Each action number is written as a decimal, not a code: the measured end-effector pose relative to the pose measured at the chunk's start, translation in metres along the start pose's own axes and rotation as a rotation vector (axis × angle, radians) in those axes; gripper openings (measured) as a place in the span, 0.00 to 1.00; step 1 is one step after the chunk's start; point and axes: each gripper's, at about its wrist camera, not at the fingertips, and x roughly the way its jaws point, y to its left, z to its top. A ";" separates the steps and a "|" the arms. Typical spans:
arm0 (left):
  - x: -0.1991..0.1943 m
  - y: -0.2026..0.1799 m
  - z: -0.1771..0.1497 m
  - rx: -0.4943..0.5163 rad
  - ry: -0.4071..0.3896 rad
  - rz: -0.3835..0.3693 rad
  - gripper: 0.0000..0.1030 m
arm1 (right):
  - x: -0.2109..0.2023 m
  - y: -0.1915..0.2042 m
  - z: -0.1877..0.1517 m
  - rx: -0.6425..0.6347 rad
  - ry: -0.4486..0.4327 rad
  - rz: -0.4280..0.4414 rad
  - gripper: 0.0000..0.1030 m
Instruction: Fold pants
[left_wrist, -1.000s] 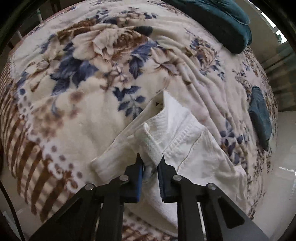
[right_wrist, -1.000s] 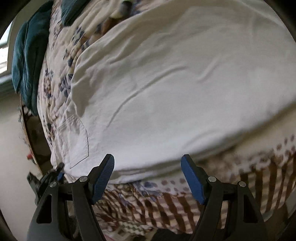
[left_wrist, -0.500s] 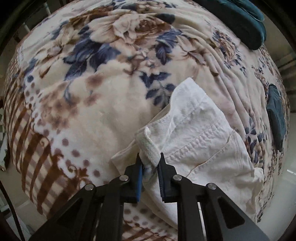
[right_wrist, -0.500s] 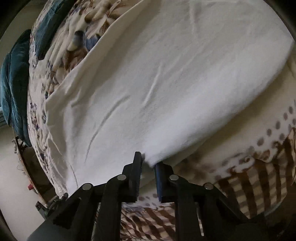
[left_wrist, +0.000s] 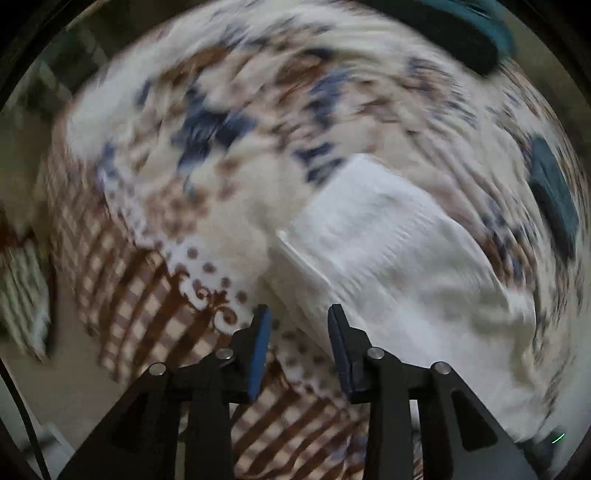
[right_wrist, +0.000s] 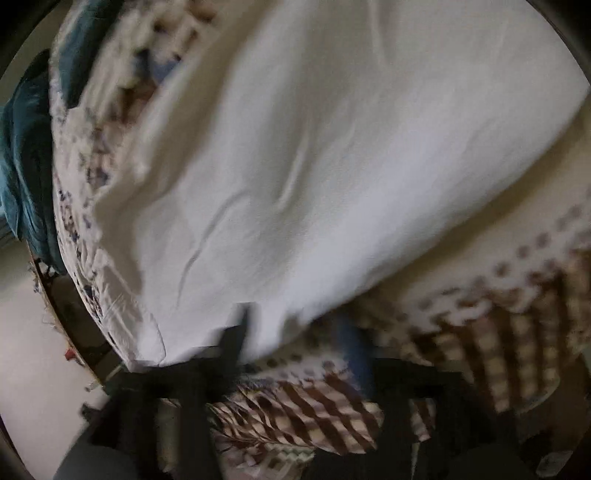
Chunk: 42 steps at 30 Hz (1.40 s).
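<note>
White cotton pants (left_wrist: 399, 266), ribbed waistband and stitched pocket seam, lie spread flat and lightly creased on a plush floral blanket (left_wrist: 221, 122) with a brown checked, dotted border. Left gripper (left_wrist: 297, 332): black arms, blue pads, jaws opening above the waistband edge, gripping nothing. Right gripper (right_wrist: 295, 339): blurred, jaws opening at the pants' near hem, cloth released.

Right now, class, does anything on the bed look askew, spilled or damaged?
Nothing stands out. The white pants lie flat on the floral blanket, with slight creases only. Both views are blurred, so fine detail is uncertain.
</note>
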 end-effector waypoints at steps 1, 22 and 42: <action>-0.005 -0.019 -0.002 0.055 -0.005 -0.004 0.32 | -0.009 0.010 0.000 -0.041 -0.027 -0.036 0.71; 0.144 -0.282 0.032 0.347 0.318 -0.305 0.35 | 0.034 0.078 0.153 -0.195 -0.177 0.004 0.00; 0.057 -0.324 -0.040 0.570 0.059 -0.175 0.52 | -0.123 -0.130 0.098 0.077 -0.434 0.045 0.87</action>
